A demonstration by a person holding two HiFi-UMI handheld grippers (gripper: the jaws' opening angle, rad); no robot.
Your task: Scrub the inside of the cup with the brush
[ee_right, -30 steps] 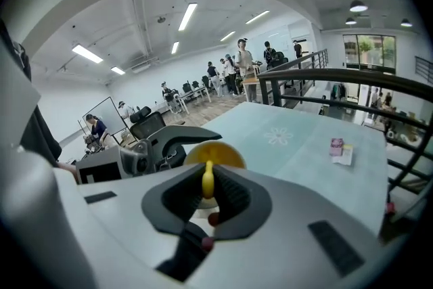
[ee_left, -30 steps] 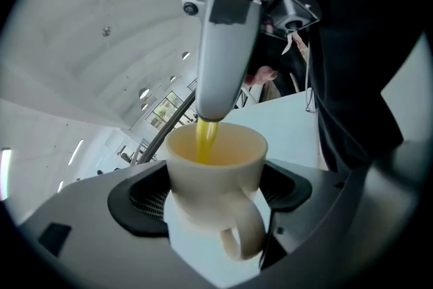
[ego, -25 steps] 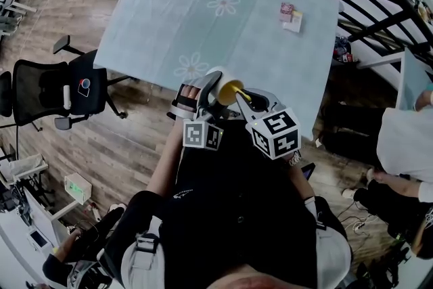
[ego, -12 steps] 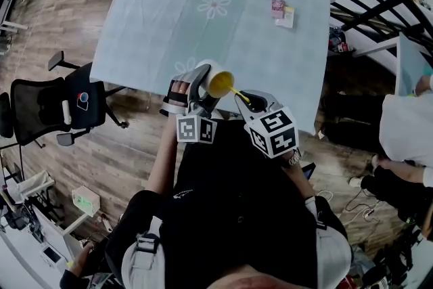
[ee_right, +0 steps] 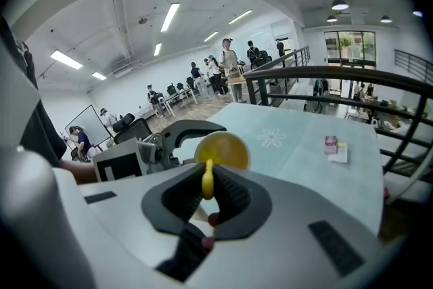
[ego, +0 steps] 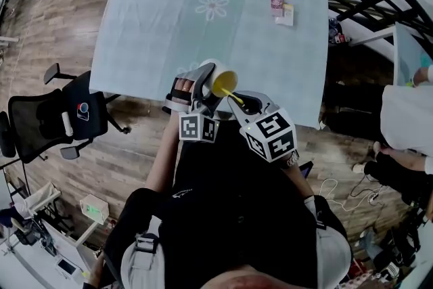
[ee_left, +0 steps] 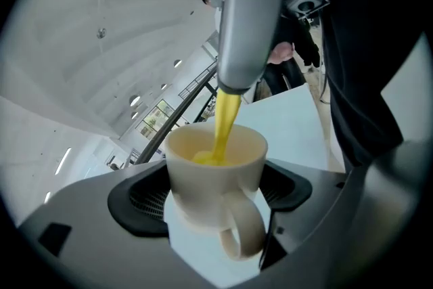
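Inside cup (ee_left: 203, 176), brush (ee_left: 226, 115): left gripper view

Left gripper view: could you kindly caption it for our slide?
Left gripper holds a cream ceramic mug; a yellow brush reaches inside.

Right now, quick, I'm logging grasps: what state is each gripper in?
Left gripper: shut on the cup.
Right gripper: shut on the brush, whose head is inside the cup.
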